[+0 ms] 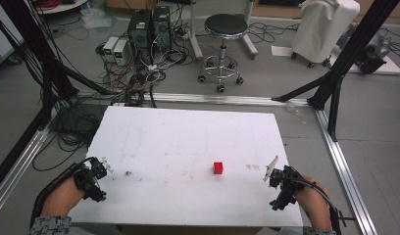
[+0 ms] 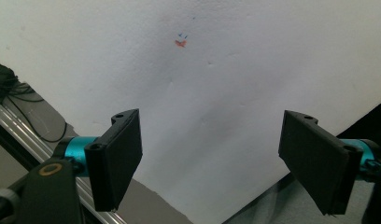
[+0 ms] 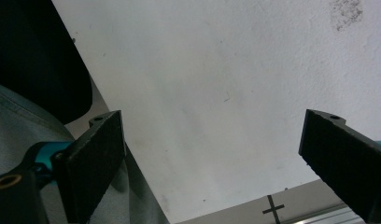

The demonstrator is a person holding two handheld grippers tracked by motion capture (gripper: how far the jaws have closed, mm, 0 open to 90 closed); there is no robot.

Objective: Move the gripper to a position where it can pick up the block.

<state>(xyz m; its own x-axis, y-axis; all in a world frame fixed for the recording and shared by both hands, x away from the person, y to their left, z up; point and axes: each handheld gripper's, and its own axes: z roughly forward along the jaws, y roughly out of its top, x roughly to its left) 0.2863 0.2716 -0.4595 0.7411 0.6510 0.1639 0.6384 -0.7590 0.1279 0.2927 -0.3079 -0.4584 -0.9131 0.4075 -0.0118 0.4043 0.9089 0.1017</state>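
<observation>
Room: grey floor beyond the table, with a black round stool [image 1: 226, 24] on castors, computer towers [image 1: 149, 28] amid tangled cables [image 1: 134, 81], and a white-draped object [image 1: 324, 29] at the far right.
Frame: black struts [image 1: 352, 49] slant down at both sides; aluminium rails [image 1: 342, 166] run along the floor by the table's far and side edges.
Surface: a white tabletop [image 1: 188, 132], scuffed, with faint brown smudges near the front left and a small orange and blue mark [image 2: 180, 42] in the left gripper view.
Red cube [image 1: 218, 168]: sits alone on the tabletop, right of centre, toward the near edge, well apart from both grippers.
Left gripper [image 1: 92, 178]: at the table's front left corner, over its edge; jaws wide apart with nothing between them [image 2: 212, 158].
Right gripper [image 1: 281, 183]: at the front right corner; jaws spread wide, nothing between them [image 3: 216, 163], table edge and floor below.
Open space: the whole middle and far half of the tabletop lies bare around the cube.
</observation>
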